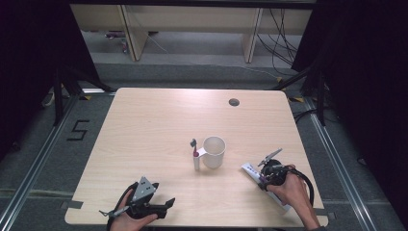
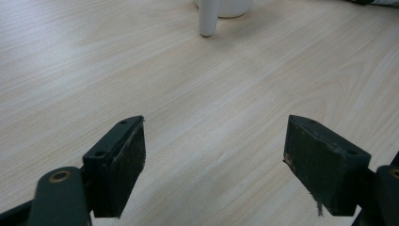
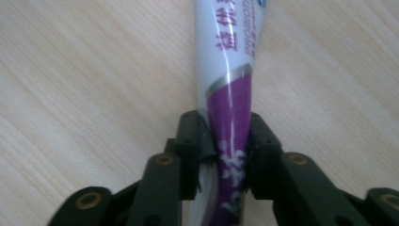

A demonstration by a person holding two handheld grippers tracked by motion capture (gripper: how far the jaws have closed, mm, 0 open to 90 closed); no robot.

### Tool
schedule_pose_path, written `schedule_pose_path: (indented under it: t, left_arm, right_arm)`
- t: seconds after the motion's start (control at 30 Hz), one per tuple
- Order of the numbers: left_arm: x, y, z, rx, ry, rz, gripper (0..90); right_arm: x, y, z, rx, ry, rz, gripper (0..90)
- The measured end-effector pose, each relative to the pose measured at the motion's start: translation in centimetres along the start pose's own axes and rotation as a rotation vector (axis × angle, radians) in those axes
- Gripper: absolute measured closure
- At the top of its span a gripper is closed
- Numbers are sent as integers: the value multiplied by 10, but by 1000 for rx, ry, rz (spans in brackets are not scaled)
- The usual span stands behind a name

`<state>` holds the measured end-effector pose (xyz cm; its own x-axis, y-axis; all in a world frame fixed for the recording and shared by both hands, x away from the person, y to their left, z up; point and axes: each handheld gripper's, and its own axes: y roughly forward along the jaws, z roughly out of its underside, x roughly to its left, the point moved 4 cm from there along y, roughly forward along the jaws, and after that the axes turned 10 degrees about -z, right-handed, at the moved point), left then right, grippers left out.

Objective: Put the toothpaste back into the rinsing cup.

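A white mug [image 1: 214, 151] stands near the table's middle, and its base is at the top of the left gripper view [image 2: 233, 7]. A toothbrush [image 1: 195, 155] with a white handle [image 2: 208, 19] and dark head is propped against the mug's left side. A white and purple toothpaste tube [image 1: 251, 171] lies flat on the table to the right of the mug. My right gripper [image 1: 262, 180] is shut on it, both pads pressing the tube's [image 3: 230, 56] purple end [image 3: 228, 136]. My left gripper [image 1: 168, 204] rests at the front left, open [image 2: 214, 146] over bare wood.
The light wooden table [image 1: 159, 120] has a round cable hole [image 1: 234, 102] near its far edge. Beyond it stand wooden shelf legs [image 1: 132, 33] and loose cables [image 1: 281, 43] on the floor. A "5" mark [image 1: 78, 130] is on the floor at the left.
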<state>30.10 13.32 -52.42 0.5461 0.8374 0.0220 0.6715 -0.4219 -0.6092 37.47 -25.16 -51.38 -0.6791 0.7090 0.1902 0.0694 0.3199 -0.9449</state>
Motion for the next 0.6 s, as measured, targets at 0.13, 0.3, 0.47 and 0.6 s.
schedule_pose_path:
  t: [0.13, 0.3, 0.47, 0.6]
  left_arm:
    - [-1, -1, 0, -2, 0, 4, 211]
    - [0, 1, 0, -3, 2, 4, 213]
    - [0, 0, 0, -5, 2, 3, 214]
    - [-1, 0, -1, -14, -21, 4, 215]
  right_arm:
    - [-1, 0, -1, 5, -12, 16, 764]
    - [-2, 0, -2, -2, -48, 16, 770]
    - [1, -2, 0, -22, -44, 1, 772]
    - [-2, -12, 0, -83, -65, -16, 773]
